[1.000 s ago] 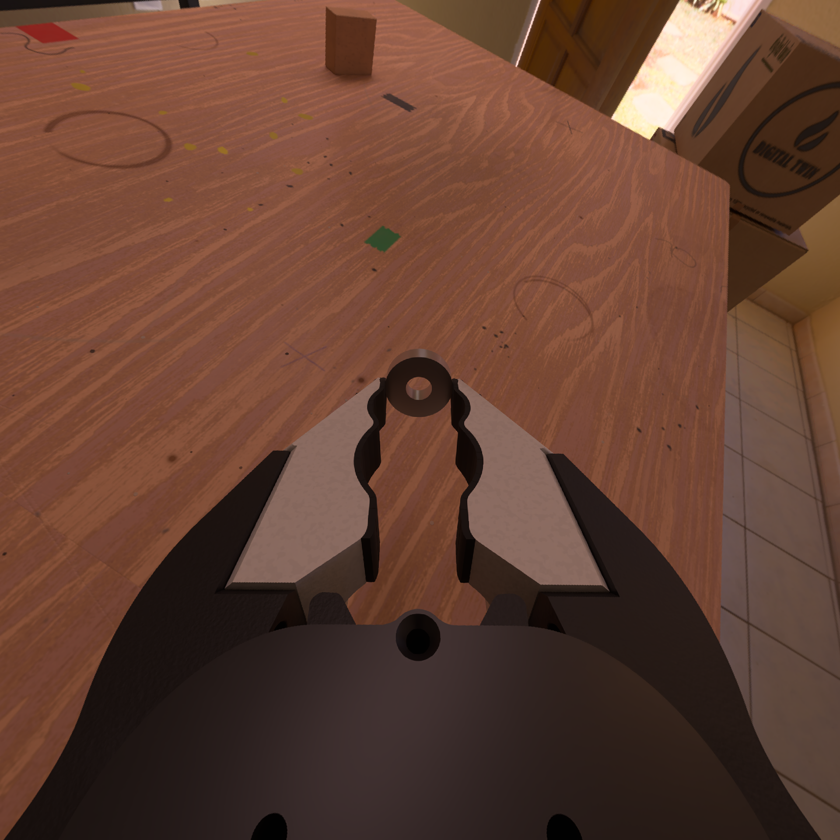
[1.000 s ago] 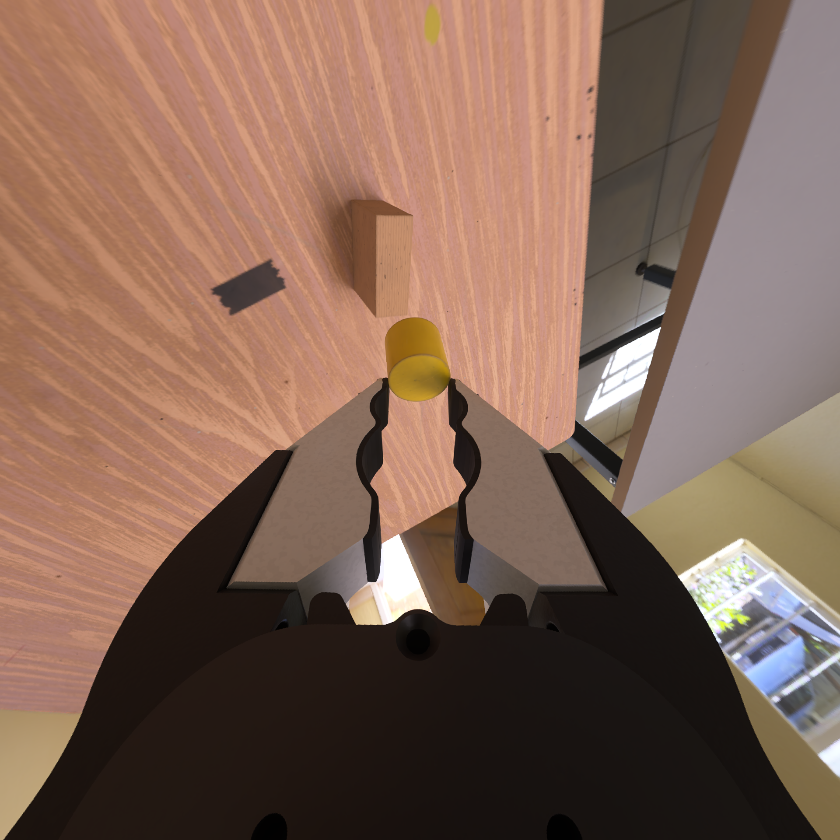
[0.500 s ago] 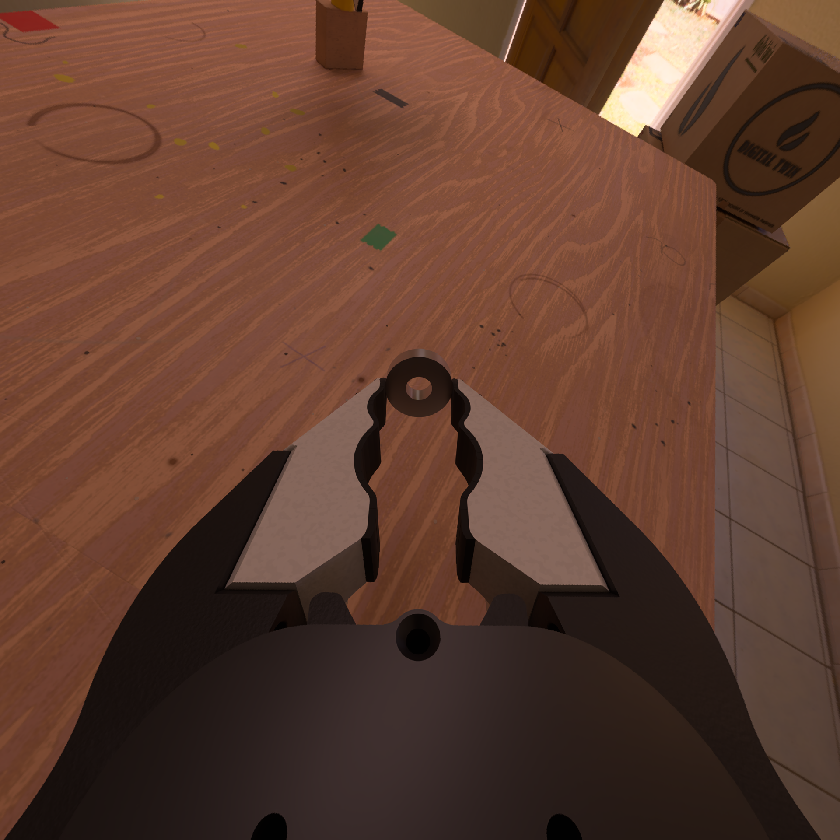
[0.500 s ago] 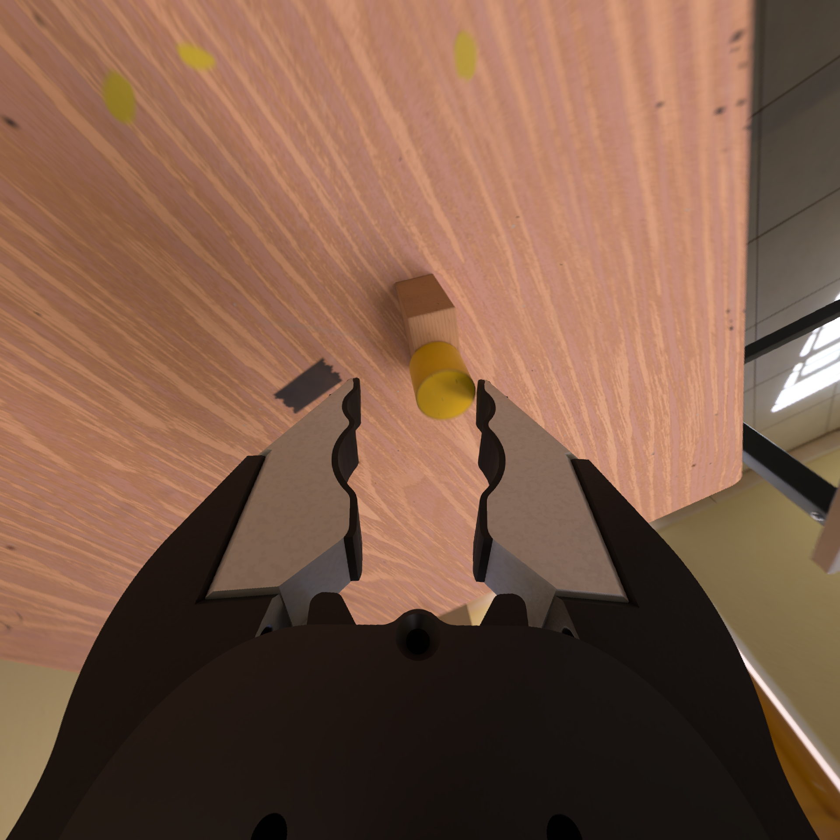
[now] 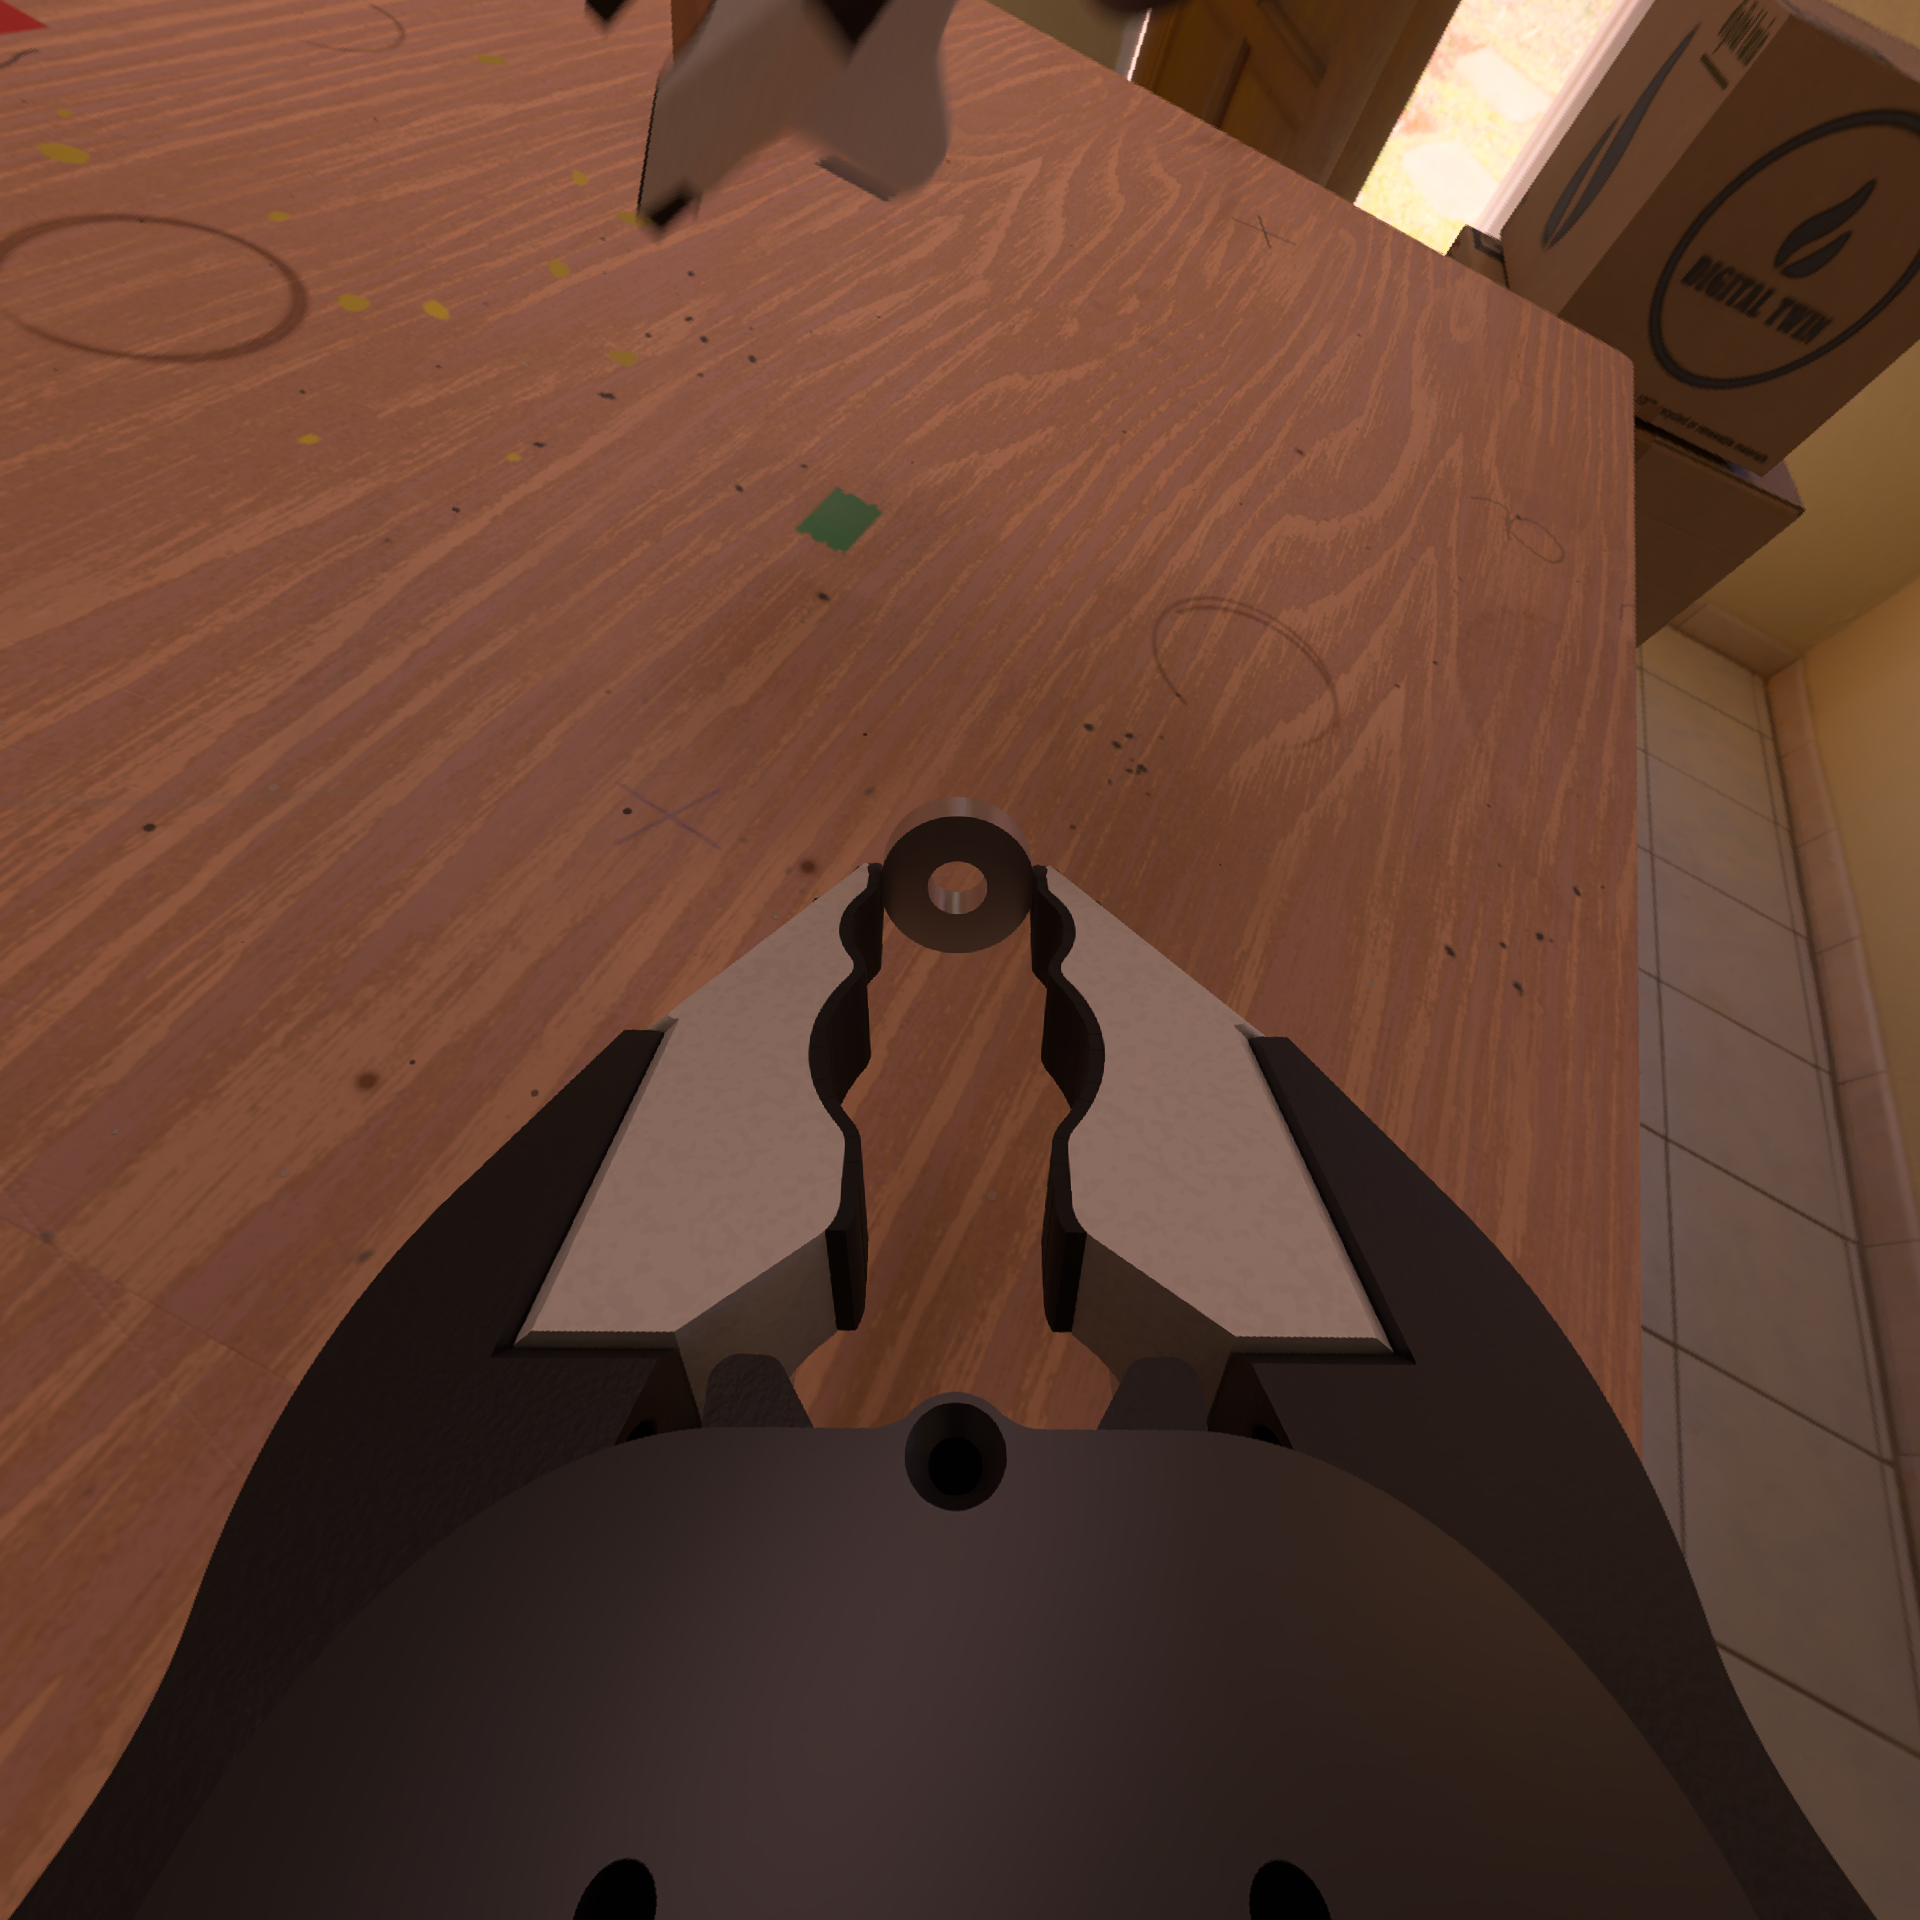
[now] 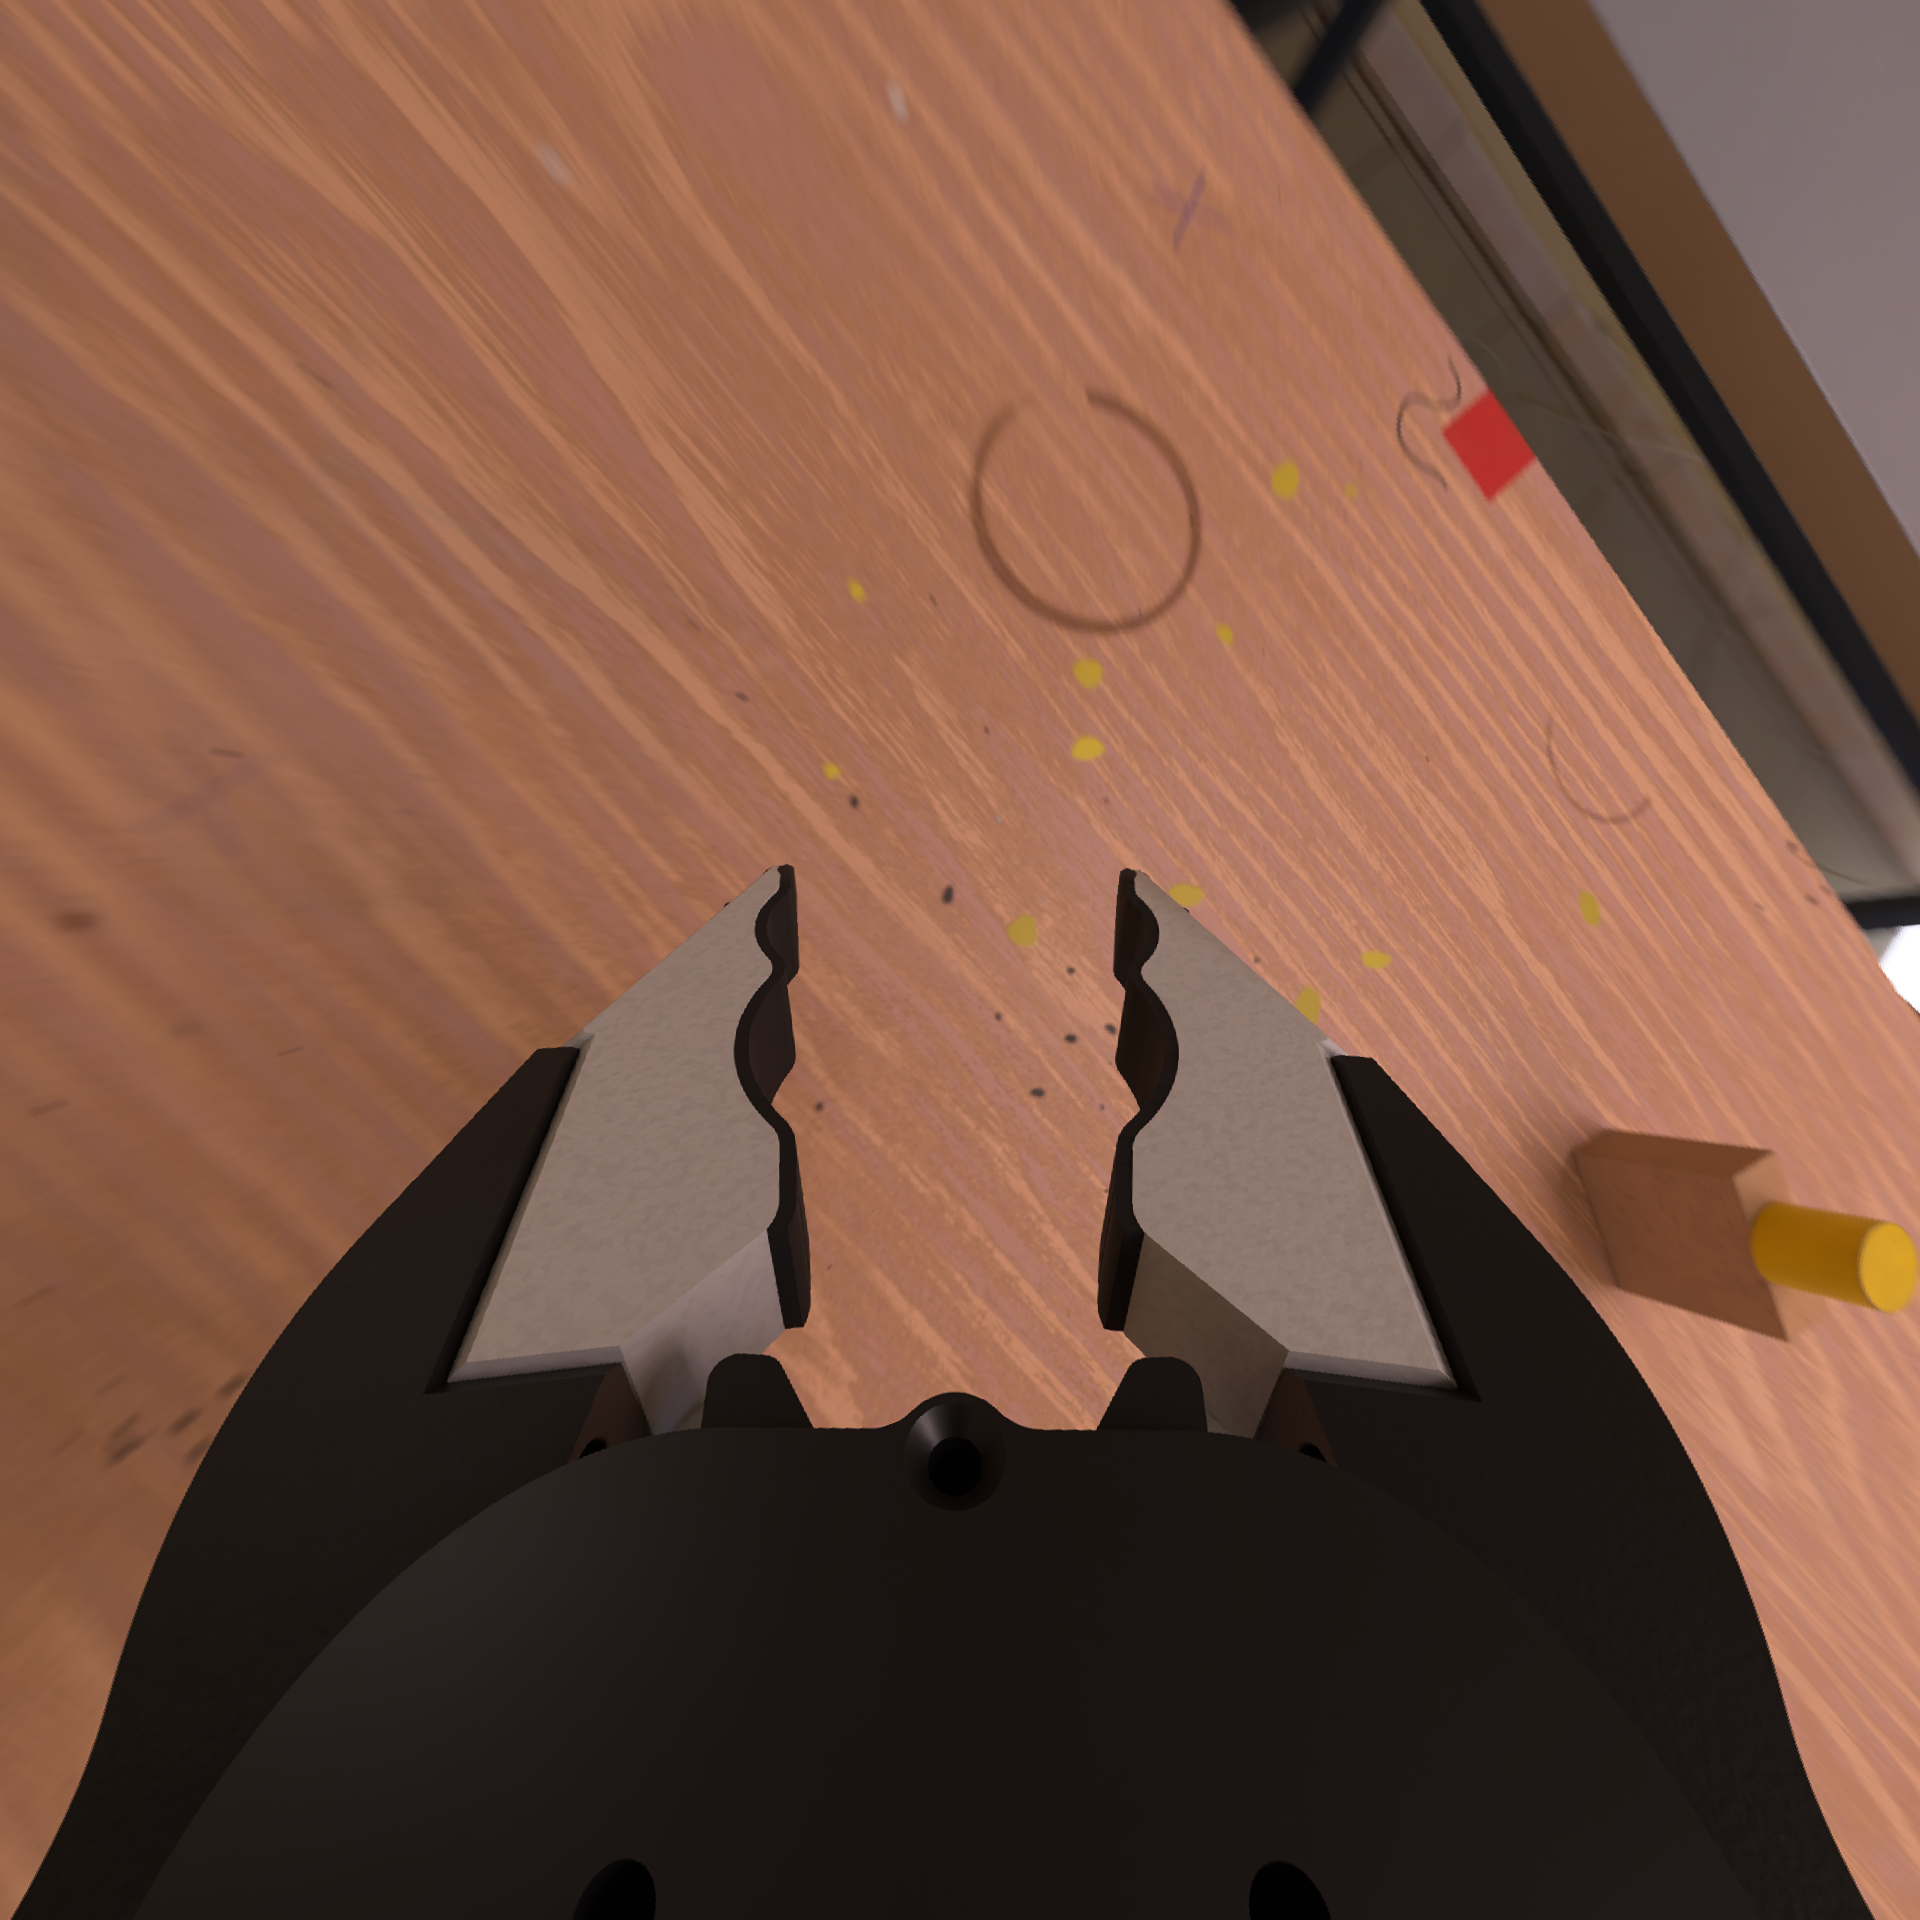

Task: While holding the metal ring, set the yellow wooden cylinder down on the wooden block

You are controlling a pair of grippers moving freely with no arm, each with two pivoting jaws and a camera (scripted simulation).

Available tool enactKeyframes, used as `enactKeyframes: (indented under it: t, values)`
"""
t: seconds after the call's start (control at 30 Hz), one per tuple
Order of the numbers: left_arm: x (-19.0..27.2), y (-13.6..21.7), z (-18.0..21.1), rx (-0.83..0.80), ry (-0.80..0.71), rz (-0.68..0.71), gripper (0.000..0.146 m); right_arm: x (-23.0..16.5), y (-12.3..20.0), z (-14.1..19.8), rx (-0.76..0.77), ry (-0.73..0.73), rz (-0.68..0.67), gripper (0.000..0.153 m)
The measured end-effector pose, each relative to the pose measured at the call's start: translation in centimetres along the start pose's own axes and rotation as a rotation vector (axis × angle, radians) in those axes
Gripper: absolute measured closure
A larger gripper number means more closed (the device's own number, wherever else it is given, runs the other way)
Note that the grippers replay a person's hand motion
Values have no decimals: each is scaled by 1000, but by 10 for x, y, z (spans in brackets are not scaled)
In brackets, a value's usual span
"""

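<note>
My left gripper (image 5: 956, 883) is shut on the metal ring (image 5: 914, 904), a dark washer with a small hole, and holds it above the wooden table (image 5: 416, 727). My right gripper (image 6: 951, 914) is open and empty above the table (image 6: 520, 520). In the right wrist view the yellow wooden cylinder (image 6: 1829, 1264) stands on the wooden block (image 6: 1673, 1236) at the right edge, well apart from my right fingers. The right gripper also shows at the top of the left wrist view (image 5: 790, 94), where it hides the block.
A green patch (image 5: 837, 520) and ring stains mark the table. A red patch (image 6: 1488, 445) lies near the far edge. Stacked cardboard boxes (image 5: 1725, 229) stand past the table's right edge, above tiled floor (image 5: 1766, 1143).
My right gripper let go of the yellow cylinder on the block, opened wider and swung away, so the block sits at the view's right edge. My left gripper kept the ring.
</note>
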State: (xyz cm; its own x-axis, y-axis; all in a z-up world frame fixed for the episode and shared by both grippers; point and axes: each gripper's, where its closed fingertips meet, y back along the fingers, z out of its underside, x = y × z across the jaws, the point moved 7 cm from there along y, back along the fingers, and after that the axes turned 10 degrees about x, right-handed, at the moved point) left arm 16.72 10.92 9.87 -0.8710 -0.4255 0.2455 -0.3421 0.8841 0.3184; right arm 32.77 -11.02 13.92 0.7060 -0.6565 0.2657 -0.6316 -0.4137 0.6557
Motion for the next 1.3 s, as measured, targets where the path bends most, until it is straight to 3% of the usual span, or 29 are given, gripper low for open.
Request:
enactKeyframes:
  t: [0.07, 0.17, 0.2, 0.37, 0.47, 0.53, 0.67, 0.77, 1.13, 1.3]
  values:
    - [-1, 1, -1, 6, 2, -1, 118, -7, -25, 9, -98, 52, 88, 98]
    - [-2, 4, -2, 18, 12, -5, 118, -4, -26, -1, -75, 27, 31, 149]
    - [-2, 5, -2, 22, 15, -5, 118, 3, -15, -11, -34, 15, 17, 153]
    - [1, 9, -3, 27, 6, -3, 118, 84, 76, -69, 136, 8, 92, 153]
    - [4, 9, -3, 17, -9, -1, 118, 151, 121, -82, 111, 7, 193, 153]
    - [6, 8, -3, 14, -17, 0, 118, 192, 135, -80, 68, -11, 257, 153]
    - [7, 6, -4, 11, -22, 6, 118, 259, 136, -68, -16, -75, 328, 153]
    - [7, 5, -3, 6, -22, 9, 118, 279, 130, -68, 8, -143, 255, 153]
    - [7, -1, 4, -31, -12, 24, 118, 291, 128, -128, 46, -154, 207, 153]
    - [7, -1, 5, -37, -16, 23, 118, 289, 109, -131, 65, -130, 227, 153]
